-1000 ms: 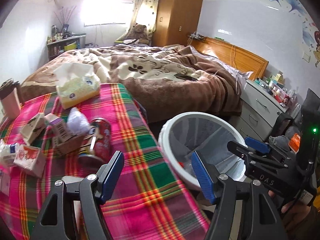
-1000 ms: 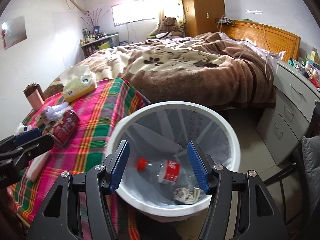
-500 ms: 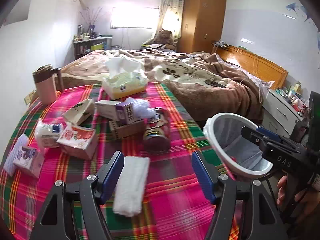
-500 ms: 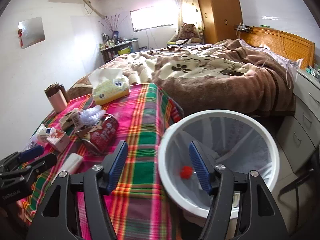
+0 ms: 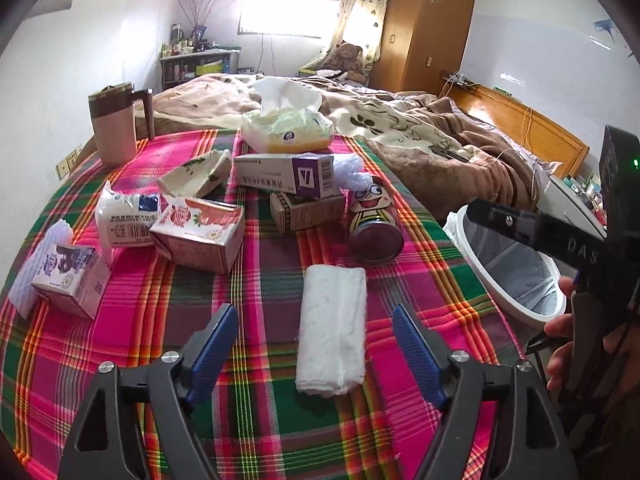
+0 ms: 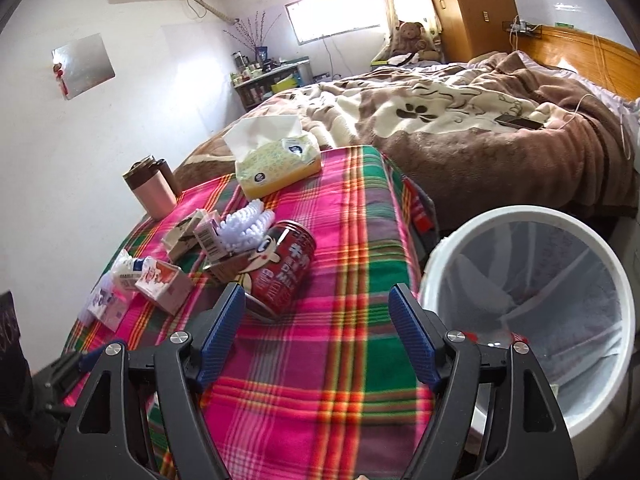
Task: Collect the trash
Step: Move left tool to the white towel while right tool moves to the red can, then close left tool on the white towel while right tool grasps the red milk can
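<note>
Between left fingers (image 5: 212, 344), lengthwise towel (image 5: 332, 328)

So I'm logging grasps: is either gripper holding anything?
No. The left gripper and right gripper are both open and empty.

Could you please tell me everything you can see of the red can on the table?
The red can lies on its side on the plaid cloth, its metal end toward the cameras. A cartoon face with glasses and white lettering cover it. It looks like metal and undented. A brown box touches it; white fluff sits just behind. No tongs touch it.
</note>
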Motion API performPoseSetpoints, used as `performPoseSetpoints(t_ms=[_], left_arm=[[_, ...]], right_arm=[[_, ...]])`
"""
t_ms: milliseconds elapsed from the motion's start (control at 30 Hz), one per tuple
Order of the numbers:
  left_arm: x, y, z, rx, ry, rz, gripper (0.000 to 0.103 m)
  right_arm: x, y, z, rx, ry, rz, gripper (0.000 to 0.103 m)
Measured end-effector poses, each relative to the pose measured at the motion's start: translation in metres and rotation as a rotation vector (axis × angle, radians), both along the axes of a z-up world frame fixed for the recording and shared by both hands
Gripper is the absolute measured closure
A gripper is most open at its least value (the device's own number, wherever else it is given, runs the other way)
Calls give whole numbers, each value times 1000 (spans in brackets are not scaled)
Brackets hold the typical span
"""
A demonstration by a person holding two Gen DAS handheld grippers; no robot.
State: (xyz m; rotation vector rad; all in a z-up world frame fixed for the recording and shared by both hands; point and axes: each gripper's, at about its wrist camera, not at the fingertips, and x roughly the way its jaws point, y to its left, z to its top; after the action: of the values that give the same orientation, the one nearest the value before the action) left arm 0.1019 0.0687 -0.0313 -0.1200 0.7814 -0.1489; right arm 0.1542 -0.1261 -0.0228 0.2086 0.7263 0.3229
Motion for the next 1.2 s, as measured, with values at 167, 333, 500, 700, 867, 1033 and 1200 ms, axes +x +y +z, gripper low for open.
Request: performPoseSetpoints(t_ms=[167, 333, 500, 700, 867, 1033, 1200], left_arm=[[14, -2, -16, -28, 58, -21, 23], [23, -4, -30, -10, 91, -30, 23], [32, -3, -36, 28, 115, -20, 24], [37, -1, -40, 70, 116, 9, 24], [41, 6, -41, 57, 123, 27, 24], [48, 10, -41, 29, 129, 26, 37], [53, 6, -39, 40, 127, 18, 48]], right_arm=[[16, 18, -5, -43, 34, 7, 27], [30, 37, -10, -97, 62, 29, 27], [43, 49, -15, -111, 88, 28, 27], [52, 60, -18, -120, 109, 44, 27], [59, 67, -23, -139, 125, 43, 27], [61, 66, -29, -136, 150, 35, 28], [61, 63, -30, -136, 164, 19, 44]])
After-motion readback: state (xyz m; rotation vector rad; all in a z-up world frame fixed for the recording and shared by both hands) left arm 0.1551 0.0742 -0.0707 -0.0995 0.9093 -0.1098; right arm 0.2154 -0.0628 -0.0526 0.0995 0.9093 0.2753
